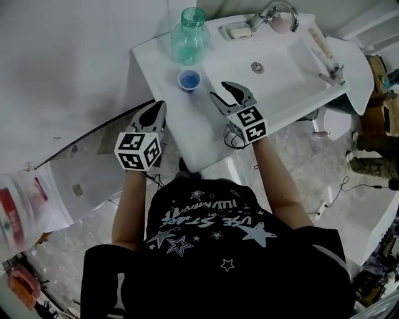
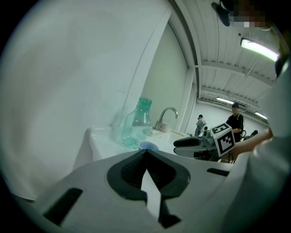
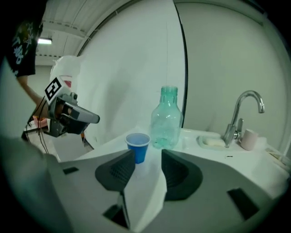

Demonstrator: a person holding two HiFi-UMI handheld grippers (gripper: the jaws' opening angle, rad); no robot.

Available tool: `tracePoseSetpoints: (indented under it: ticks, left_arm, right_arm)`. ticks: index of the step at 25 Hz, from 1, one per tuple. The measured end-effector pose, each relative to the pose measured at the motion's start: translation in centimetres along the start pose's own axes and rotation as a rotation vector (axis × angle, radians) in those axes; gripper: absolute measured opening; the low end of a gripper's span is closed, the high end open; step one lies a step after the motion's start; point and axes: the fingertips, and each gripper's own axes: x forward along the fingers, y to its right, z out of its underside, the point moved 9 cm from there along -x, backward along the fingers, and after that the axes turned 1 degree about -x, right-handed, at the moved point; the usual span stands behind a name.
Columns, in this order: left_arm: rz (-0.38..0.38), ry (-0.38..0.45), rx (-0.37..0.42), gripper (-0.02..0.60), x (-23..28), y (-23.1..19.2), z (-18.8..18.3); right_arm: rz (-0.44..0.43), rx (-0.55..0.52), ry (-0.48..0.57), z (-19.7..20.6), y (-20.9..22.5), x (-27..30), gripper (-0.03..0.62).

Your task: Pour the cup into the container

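Note:
A small blue cup [image 1: 189, 80] stands upright on the white counter [image 1: 156, 56], just in front of a clear green bottle [image 1: 189, 37] with no cap. My right gripper [image 1: 219, 90] hovers over the counter to the right of the cup. It is open, with nothing between its jaws. In the right gripper view the cup [image 3: 138, 145] and the bottle [image 3: 167, 120] stand a little beyond the gripper [image 3: 148, 155]. My left gripper [image 1: 159, 109] is shut and empty, off the counter's left front edge. Over its closed tips [image 2: 145, 152] I see the cup's rim [image 2: 148, 145] and the bottle [image 2: 136, 125].
The sink basin [image 1: 274, 62] lies to the right of the cup, with a faucet [image 1: 268, 12], a soap dish [image 1: 237, 31] and a pink cup [image 1: 282, 22] at the back. A glass partition [image 1: 93, 134] runs left of the counter. People stand far off [image 2: 235, 120].

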Motion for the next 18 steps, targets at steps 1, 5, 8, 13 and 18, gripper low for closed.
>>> tracePoseSetpoints:
  ticks: [1,5,8,13,18]
  left_arm:
    - [0.003,-0.001,0.003,0.011,0.0,0.5,0.1]
    - [0.014,-0.003,0.013,0.011,-0.4,2.9,0.4]
    - [0.015,0.002,0.023,0.011,-0.9,4.8,0.6]
    - [0.022,0.0,0.044,0.011,-2.3,8.0,1.6]
    - [0.023,0.002,0.051,0.011,-4.0,10.6,2.6]
  right_arm:
    - [0.008,0.003,0.017,-0.3,-0.1,-0.7,0.182]
    - [0.033,-0.016,0.07,-0.7,-0.5,-3.3,0.065]
    - [0.019,-0.009,0.092,-0.8,-1.1,-5.5,0.008]
    - [-0.012,-0.026,0.103,-0.7,-2.6,-8.7,0.006]
    - [0.012,-0.039,0.113,-0.2,-3.8,-11.9,0.006]
